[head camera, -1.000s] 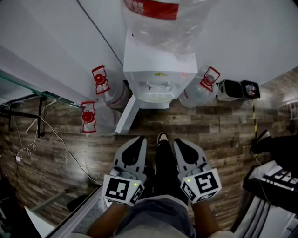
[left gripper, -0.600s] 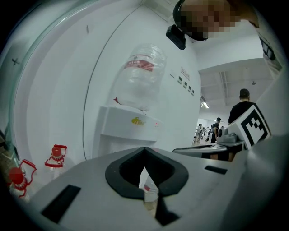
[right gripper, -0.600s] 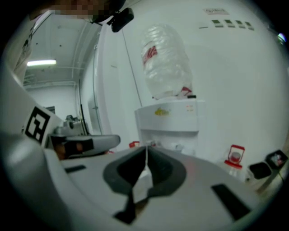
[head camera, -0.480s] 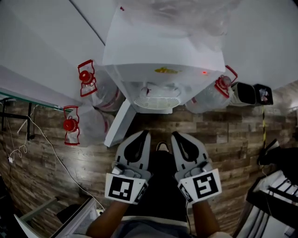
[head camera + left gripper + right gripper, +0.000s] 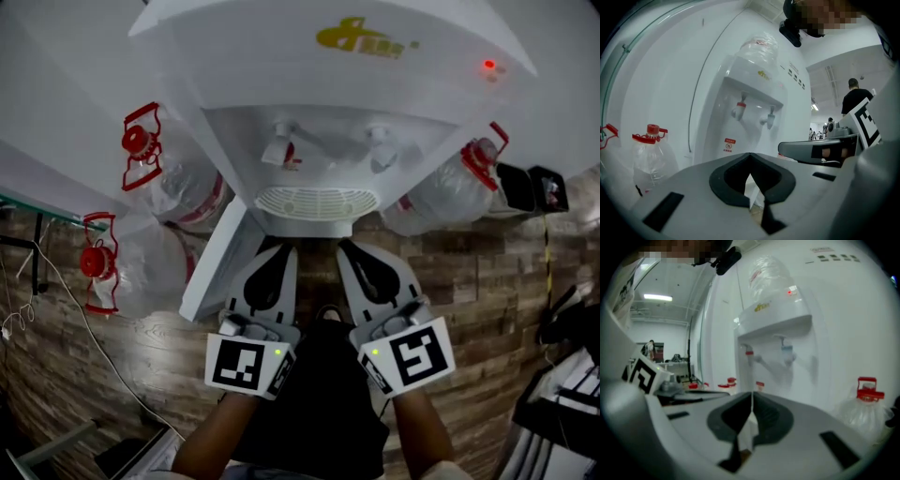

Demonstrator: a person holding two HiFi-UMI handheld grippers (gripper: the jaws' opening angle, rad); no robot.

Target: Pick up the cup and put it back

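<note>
Clear plastic water bottles with red caps (image 5: 178,192) stand left of the white water dispenser (image 5: 319,103). Below its taps hang the left gripper (image 5: 277,258) and right gripper (image 5: 356,253), side by side, jaws of both closed together on nothing. No view lets me tell where the cup is.

Hand-held gripper (image 5: 752,398) jaws together, water dispenser (image 5: 774,329) ahead, red-capped bottle (image 5: 865,404) right
</note>
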